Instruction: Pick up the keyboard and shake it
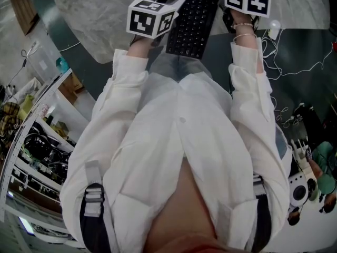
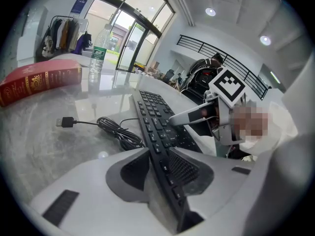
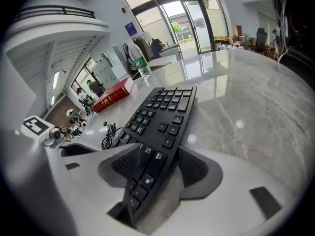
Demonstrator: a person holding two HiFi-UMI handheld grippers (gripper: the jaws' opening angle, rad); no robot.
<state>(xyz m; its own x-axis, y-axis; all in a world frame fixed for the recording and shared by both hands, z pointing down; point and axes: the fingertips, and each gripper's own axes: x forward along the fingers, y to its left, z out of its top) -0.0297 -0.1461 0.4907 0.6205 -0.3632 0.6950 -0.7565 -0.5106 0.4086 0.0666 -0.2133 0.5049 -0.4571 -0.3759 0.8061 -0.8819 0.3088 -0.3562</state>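
Left gripper view: bottle (image 2: 99,52) beyond keyboard (image 2: 155,118).

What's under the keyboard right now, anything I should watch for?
Only the marble table shows around the keyboard; its coiled cable lies beside it. The surface directly beneath is covered by the keyboard itself.

Your head camera looks steeply down past your chest onto the flat black computer keyboard (image 1: 192,20) and the pale marbled tabletop (image 1: 105,15). Each gripper camera sits low, right behind its jaws, facing away from you along that keyboard. Both also catch the thick red hardback book (image 2: 42,82).
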